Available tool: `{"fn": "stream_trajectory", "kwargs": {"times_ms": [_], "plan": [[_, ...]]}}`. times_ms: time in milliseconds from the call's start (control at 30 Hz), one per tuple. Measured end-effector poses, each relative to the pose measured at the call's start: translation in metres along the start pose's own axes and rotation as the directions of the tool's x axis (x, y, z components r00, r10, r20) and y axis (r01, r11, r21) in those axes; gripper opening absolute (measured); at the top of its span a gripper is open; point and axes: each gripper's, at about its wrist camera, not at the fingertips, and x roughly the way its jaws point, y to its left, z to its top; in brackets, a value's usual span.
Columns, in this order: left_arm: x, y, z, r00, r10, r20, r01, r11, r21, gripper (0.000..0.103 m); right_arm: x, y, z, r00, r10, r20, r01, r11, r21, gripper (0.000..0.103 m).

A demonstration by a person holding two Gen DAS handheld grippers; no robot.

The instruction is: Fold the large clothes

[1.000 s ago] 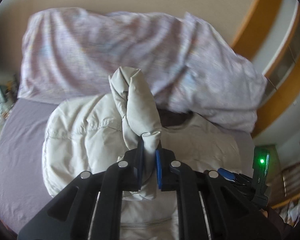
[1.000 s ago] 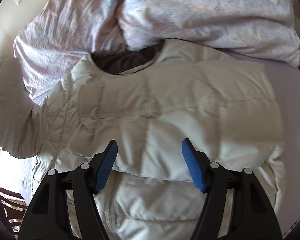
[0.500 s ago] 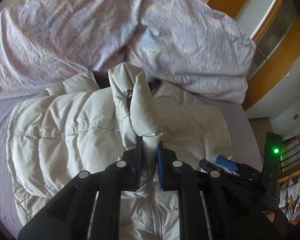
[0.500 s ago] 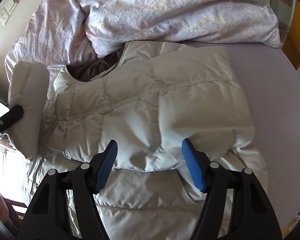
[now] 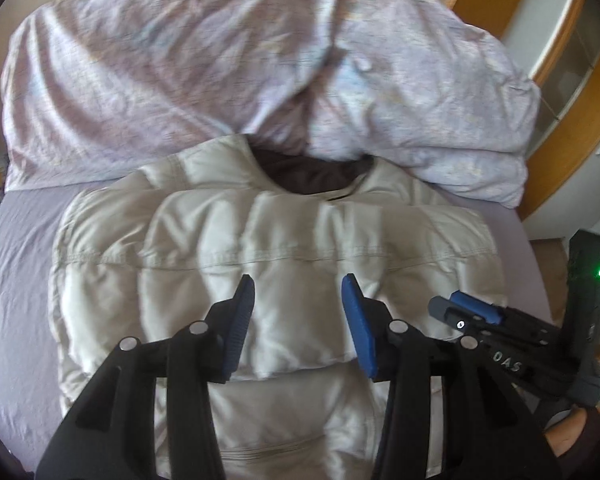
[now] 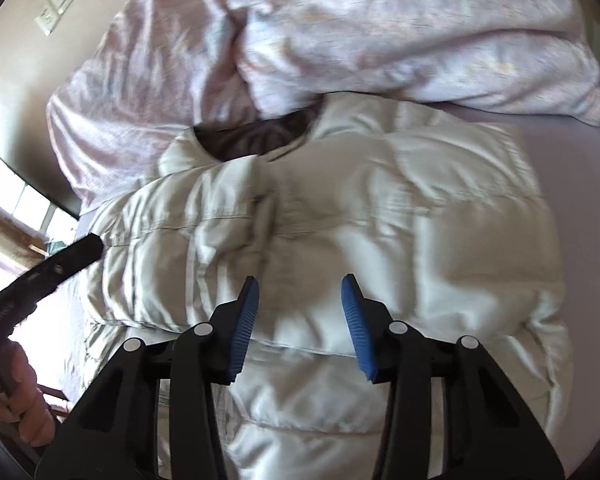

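Observation:
A cream quilted puffer jacket [image 5: 276, 248] lies flat on the bed with both sleeves folded across its chest and its dark collar lining toward the duvet. It also shows in the right wrist view [image 6: 380, 232]. My left gripper [image 5: 298, 320] is open and empty, hovering over the folded sleeves. My right gripper [image 6: 298, 320] is open and empty above the jacket's lower chest. The right gripper also shows at the right of the left wrist view [image 5: 472, 312], and the left gripper's body at the left edge of the right wrist view [image 6: 40, 276].
A crumpled pale lilac duvet [image 5: 240, 64] is heaped behind the jacket's collar. The lilac bed sheet [image 5: 16, 280] shows on both sides. Wooden door frames [image 5: 560, 128] stand at the right. A wall switch [image 6: 58, 4] is at the top left.
My left gripper has opened and let go of the sleeve, which now lies flat across the jacket's chest. The right gripper has stayed open and shifted slightly over the jacket.

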Motion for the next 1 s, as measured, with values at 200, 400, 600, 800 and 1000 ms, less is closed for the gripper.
{"fn": "stream_trajectory", "kwargs": {"times_ms": [200, 400, 600, 800, 1000], "plan": [[-0.005, 0.028, -0.009, 0.998, 0.066, -0.001, -0.066, 0.998, -0.011, 0.050, 0.021, 0.037, 0.002, 0.999, 0.030, -0.010, -0.031, 0.997, -0.068, 0.031], [-0.006, 0.051, -0.018, 0.993, 0.120, -0.011, -0.120, 0.993, -0.008, 0.055, 0.050, 0.052, -0.003, 0.996, -0.056, -0.064, 0.048, 0.991, -0.123, 0.029], [-0.007, 0.072, -0.028, 0.988, 0.152, -0.025, -0.152, 0.988, -0.014, 0.059, 0.073, 0.039, -0.012, 0.986, -0.113, -0.123, 0.105, 0.992, -0.074, 0.029], [-0.015, 0.095, -0.041, 0.984, 0.175, -0.035, -0.176, 0.984, -0.021, 0.067, 0.078, 0.032, -0.012, 0.986, -0.097, -0.134, 0.091, 0.995, -0.048, 0.030], [-0.032, 0.132, -0.067, 0.982, 0.178, -0.056, -0.181, 0.982, -0.049, 0.077, 0.042, 0.019, -0.019, 0.990, -0.051, -0.128, 0.043, 0.997, -0.061, 0.079]]}}
